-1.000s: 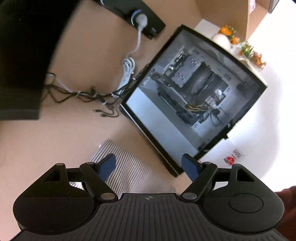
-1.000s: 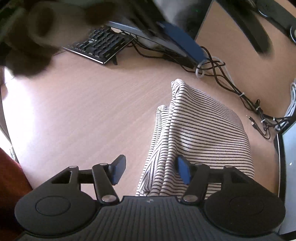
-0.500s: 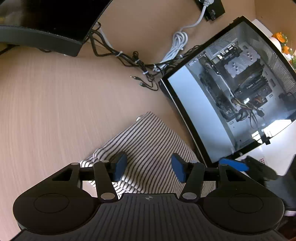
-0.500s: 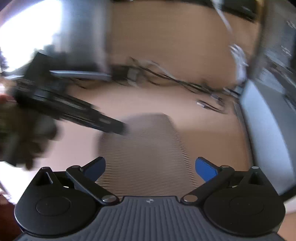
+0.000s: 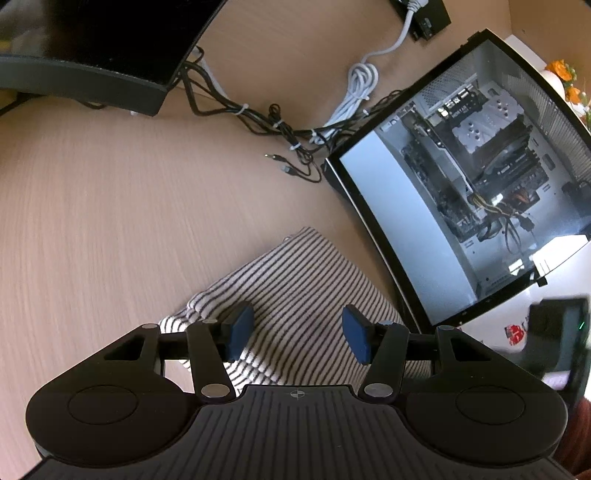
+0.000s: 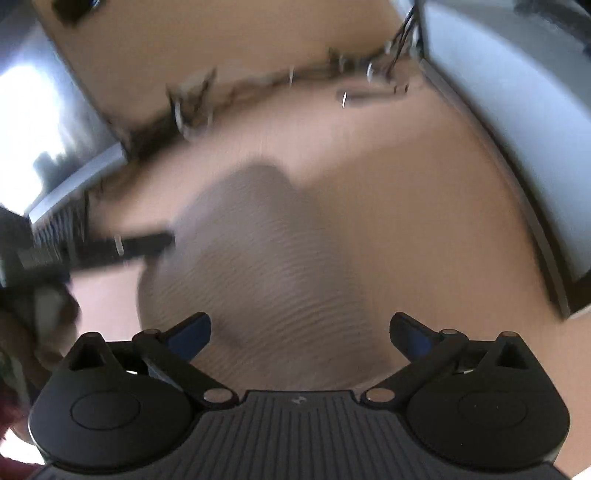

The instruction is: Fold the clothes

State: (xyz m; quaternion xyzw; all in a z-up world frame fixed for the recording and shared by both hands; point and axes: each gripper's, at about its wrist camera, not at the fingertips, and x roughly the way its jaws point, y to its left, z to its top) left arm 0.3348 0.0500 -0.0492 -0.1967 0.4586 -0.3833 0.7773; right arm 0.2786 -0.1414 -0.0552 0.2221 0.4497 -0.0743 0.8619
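A folded black-and-white striped garment (image 5: 295, 291) lies on the wooden desk (image 5: 110, 229), close beside a computer case. My left gripper (image 5: 297, 336) hovers just above its near part, open, with nothing between the blue pads. In the right wrist view the picture is heavily blurred by motion. The same striped garment (image 6: 273, 258) shows there as a grey smear on the desk. My right gripper (image 6: 299, 332) stands wide open above its near edge, holding nothing. The left gripper's dark body (image 6: 110, 247) reaches in from the left.
A glass-sided computer case (image 5: 465, 177) stands right of the garment. A tangle of black and white cables (image 5: 295, 129) lies behind it. A dark monitor (image 5: 92, 55) sits at the back left. A power strip (image 5: 424, 18) is on the wall side.
My left gripper dropped toward the striped garment and its jaws narrowed somewhat. My right gripper swung fast over the garment and its jaws opened wide; its view turned toward the computer case.
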